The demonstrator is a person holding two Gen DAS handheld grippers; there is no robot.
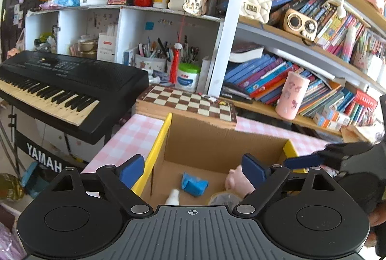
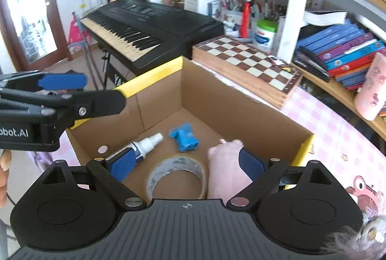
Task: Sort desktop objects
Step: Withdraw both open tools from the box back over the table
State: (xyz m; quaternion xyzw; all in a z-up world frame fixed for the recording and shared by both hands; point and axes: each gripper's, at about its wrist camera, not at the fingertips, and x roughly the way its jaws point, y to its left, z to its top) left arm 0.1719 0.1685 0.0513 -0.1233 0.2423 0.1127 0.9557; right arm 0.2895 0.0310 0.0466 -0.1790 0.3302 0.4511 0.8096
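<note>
A: What sort of room is this?

B: A cluttered study. A pink checked tablecloth (image 2: 335, 137) covers the desk, a black keyboard (image 2: 154, 30) stands off its far-left side, and bookshelves (image 1: 301, 47) crowd the right. A wooden chessboard (image 2: 253, 62) lies just behind an open cardboard box (image 2: 231, 103) with yellow-taped rims.

A: Where are the things being sorted?

B: Down on the box floor: a white spray bottle (image 2: 147, 143) lying on its side, a crumpled blue packet (image 2: 184, 137) near the middle, a roll of clear tape (image 2: 177, 174) toward the near wall, and a pink pig toy (image 2: 226, 168) beside the tape on the right.

A: And the claws?

B: Both gape wide and hold nothing. The left gripper (image 1: 194, 169) hangs over the box's left yellow rim, one blue pad outside the wall, the other over the inside. The right gripper (image 2: 187, 166) sits above the near part of the box, its pads over the bottle and the pig; I can't tell if they touch.

A: Any room to move?

B: The box mouth is open above. The two grippers are close, though: the left one's arm reaches across the box's left corner in the right wrist view.
</note>
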